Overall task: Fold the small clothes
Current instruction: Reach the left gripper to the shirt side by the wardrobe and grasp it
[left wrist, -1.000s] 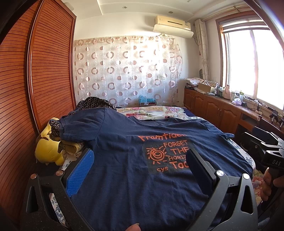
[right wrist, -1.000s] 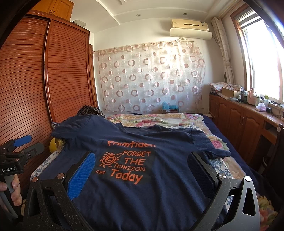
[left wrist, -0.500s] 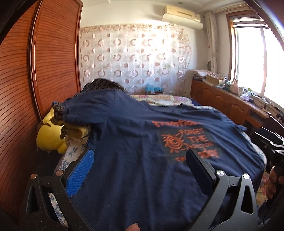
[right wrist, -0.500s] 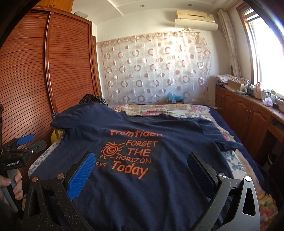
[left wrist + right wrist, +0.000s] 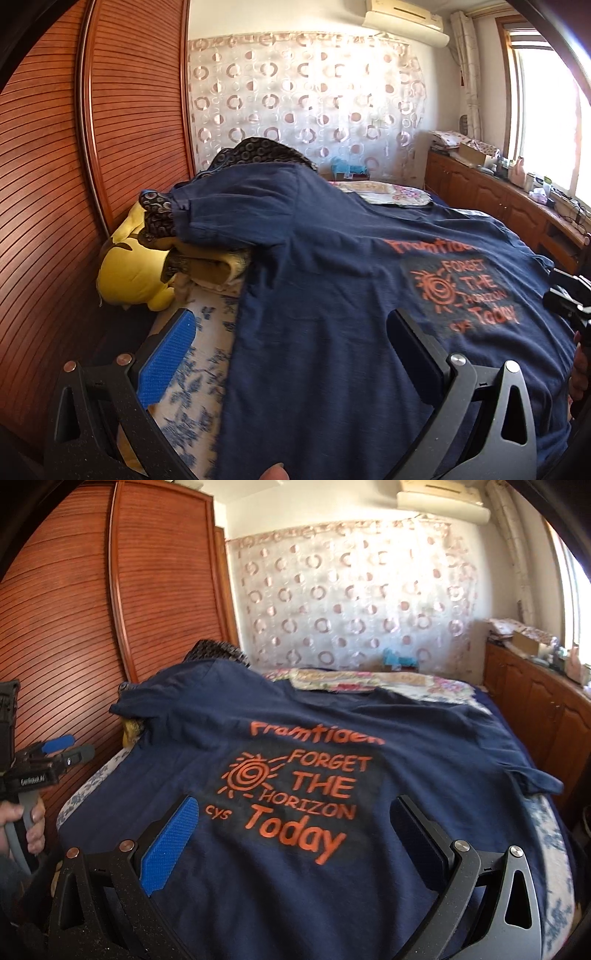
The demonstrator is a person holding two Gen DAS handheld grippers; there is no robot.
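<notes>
A navy T-shirt [image 5: 325,295] [image 5: 332,738] with orange print lies spread flat on the bed, its left sleeve [image 5: 221,214] draped over a heap of bedding. My left gripper [image 5: 291,339] hovers open above the shirt's left side edge, its blue pad over the floral sheet and its right finger over the navy cloth. My right gripper [image 5: 291,827] is open above the lower part of the shirt, just below the printed words. Neither holds anything. The left gripper's body [image 5: 37,768] shows in the right wrist view at the far left, in a hand.
A yellow plush toy [image 5: 129,273] and patterned dark cloth [image 5: 258,147] sit at the bed's left edge against the wooden wardrobe [image 5: 74,166]. Floral bedding [image 5: 369,679] lies beyond the shirt. Wooden cabinets [image 5: 535,709] with clutter line the right wall under the window.
My left gripper has swung left and lower, from over the shirt's middle to its left edge. My right gripper has dipped slightly closer to the shirt.
</notes>
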